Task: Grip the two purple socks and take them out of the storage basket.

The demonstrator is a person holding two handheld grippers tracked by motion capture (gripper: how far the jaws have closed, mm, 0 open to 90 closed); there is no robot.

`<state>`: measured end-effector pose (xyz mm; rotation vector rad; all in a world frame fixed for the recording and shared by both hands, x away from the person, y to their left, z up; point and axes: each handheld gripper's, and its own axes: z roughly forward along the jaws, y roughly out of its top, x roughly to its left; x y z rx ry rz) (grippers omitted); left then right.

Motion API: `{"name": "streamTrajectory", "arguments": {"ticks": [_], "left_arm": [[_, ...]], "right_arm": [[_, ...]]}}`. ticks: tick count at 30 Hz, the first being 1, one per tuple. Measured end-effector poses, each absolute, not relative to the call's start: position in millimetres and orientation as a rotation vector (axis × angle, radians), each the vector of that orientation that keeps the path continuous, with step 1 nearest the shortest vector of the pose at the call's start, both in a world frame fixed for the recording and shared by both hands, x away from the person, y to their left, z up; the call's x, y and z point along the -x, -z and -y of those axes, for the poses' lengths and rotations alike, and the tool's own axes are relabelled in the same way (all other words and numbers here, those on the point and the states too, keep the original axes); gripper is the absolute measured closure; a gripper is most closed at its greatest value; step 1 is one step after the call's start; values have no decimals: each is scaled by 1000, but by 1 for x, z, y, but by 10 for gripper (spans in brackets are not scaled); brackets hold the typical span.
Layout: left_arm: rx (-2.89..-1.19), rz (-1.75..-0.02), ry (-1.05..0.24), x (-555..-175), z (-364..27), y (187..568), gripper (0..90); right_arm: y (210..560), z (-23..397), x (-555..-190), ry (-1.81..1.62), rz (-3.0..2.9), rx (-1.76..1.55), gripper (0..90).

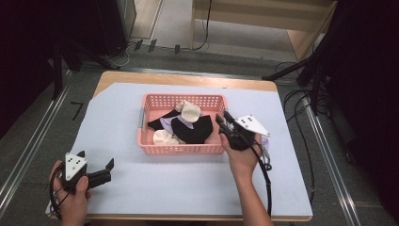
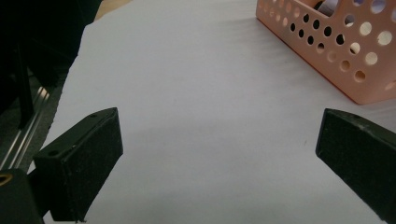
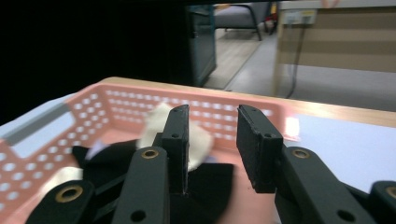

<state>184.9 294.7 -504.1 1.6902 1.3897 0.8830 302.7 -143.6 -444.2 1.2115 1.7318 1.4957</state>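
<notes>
At the near left of the counter [image 1: 141, 188], the left gripper [image 1: 96, 175] rests with jaws wide apart, empty. In the pink perforated plastic basket [image 1: 181, 149] mid-counter lies a heap of black, cream and lilac cloth pieces [image 1: 190, 128]: light, limp, best pinched at a raised fold. The right gripper [image 1: 223, 121] hangs over the basket's right rim, jaws partly apart, empty.

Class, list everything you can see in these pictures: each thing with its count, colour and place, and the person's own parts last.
Basket: one, pink, perforated, mid-table.
Black socks: count unclear, in the basket.
Cream socks: at least two, in the basket.
Lilac cloth: one piece, under the black socks.
Sheet: one, pale lilac, covering the table.
Table: one, wooden.
Left gripper: black, open, low over the sheet's near left corner.
Right gripper: black, partly open, nothing between the jaws, at the basket's right rim.
</notes>
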Motion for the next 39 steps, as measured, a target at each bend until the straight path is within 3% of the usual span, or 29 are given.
{"name": "streamTrajectory", "arguments": {"ticks": [14, 36, 39], "left_arm": [[-1689, -1391, -878, -185, -295, 504, 13], [-1688, -1396, -872, -186, -295, 504, 13], [-1687, -1393, -871, -186, -296, 504, 13]], "right_arm": [[455, 72, -322, -1476, -1903, -1258, 669], [467, 9, -341, -1248, -2227, -1343, 620], [469, 5, -343, -1175, -2257, -1344, 709]]}}
